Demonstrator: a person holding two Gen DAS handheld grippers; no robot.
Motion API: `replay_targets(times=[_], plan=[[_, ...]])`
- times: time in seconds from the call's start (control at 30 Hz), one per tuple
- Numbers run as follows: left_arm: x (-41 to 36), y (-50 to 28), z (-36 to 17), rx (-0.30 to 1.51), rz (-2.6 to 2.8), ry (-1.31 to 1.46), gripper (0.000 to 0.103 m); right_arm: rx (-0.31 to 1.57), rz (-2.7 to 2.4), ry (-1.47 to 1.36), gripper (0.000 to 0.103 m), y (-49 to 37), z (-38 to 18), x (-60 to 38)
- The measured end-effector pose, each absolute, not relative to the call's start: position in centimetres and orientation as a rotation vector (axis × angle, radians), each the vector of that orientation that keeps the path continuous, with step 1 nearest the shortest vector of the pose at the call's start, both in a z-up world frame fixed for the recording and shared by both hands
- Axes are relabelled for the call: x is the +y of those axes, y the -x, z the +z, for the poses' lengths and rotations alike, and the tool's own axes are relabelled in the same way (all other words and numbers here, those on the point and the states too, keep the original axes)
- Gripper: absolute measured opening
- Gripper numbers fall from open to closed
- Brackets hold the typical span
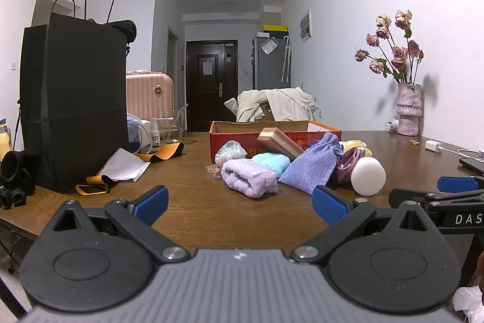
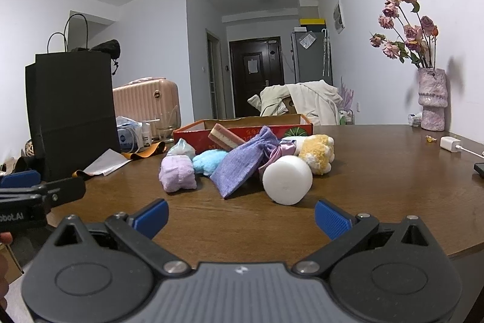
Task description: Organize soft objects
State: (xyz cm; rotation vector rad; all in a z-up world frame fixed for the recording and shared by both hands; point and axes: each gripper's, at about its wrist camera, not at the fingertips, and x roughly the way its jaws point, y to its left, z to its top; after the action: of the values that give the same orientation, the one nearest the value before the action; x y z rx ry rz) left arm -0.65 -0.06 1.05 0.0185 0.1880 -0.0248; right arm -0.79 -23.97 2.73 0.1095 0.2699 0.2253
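Both tongs hang low over the near edge of the wooden table (image 1: 193,202). Left gripper (image 1: 240,206) has its 2 blue pads spread wide with nothing between them; right gripper (image 2: 242,217) is spread the same way and empty.

Just ahead lies a pile of soft things: a rolled lilac towel (image 1: 249,177), a fluffy blue cloth (image 1: 272,161), a purple drawstring pouch (image 1: 311,164), a white foam cylinder (image 2: 287,179) on its side, and a yellow plush toy (image 2: 319,152).

They crowd against the front of a red cardboard box (image 1: 242,138), where a pink sponge block (image 1: 279,143) leans. Farther left stands a black paper bag (image 1: 75,111); far right, a vase of dried roses (image 2: 431,102).
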Motion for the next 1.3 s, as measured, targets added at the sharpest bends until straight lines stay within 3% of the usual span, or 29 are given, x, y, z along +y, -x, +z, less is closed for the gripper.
replay_targets(times=[1.3], plan=[[-0.60,0.67,1.05,0.192,-0.027,-0.037,0.103,0.287,0.211,-0.128,0.103,0.66,2.15,-24.38]])
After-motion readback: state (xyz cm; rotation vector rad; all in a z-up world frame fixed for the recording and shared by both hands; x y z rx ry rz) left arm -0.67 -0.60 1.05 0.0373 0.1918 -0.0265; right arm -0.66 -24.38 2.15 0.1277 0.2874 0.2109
